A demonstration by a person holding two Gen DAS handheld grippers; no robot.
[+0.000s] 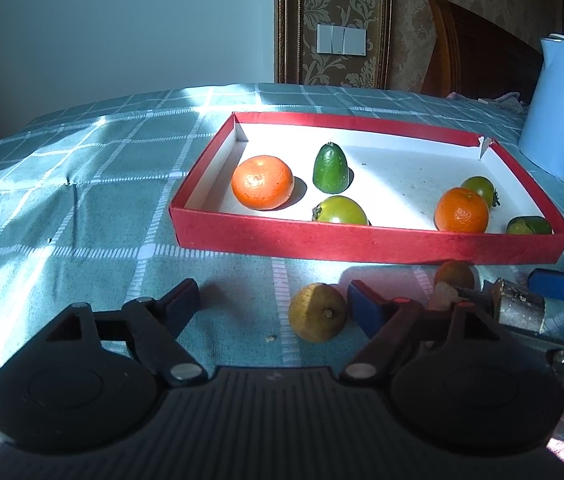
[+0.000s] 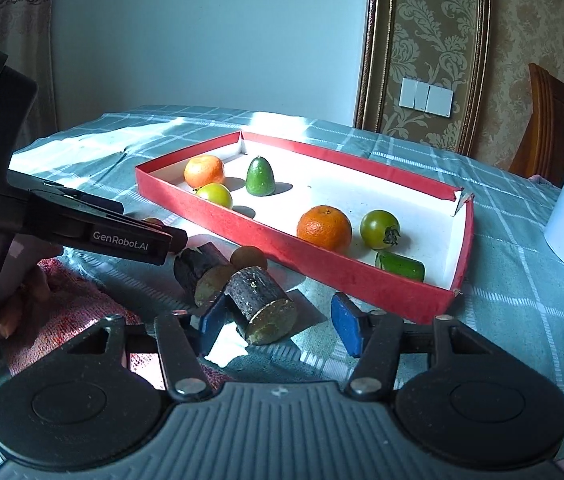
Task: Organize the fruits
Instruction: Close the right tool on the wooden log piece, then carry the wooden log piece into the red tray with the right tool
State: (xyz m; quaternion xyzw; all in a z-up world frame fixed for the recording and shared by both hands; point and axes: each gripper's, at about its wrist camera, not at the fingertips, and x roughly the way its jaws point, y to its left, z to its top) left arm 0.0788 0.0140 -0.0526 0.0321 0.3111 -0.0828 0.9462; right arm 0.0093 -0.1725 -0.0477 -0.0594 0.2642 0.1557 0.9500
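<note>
Six fruits are already sitting in the red tray (image 1: pixel 369 240); I am still working toward the yellowish fruit (image 1: pixel 317 312) and brown fruit (image 2: pixel 248 258) lying on the desk (image 1: pixel 82 208) just outside it. The left gripper (image 1: pixel 272 300) is holding its jaws apart with the yellowish fruit between them, unclamped, while the right gripper (image 2: pixel 278 322) is keeping its jaws apart around a log piece (image 2: pixel 262 304), not pinching it.

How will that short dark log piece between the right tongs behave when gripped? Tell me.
The log piece lies on its side, so it may roll if nudged. Its bark looks rough, so it probably won't slip. It appears solid and stiff, likely heavy for its size.

Left tool (image 2: pixel 174 240) body: "DAS Data Acquisition System", "GenRobot.AI".
</note>
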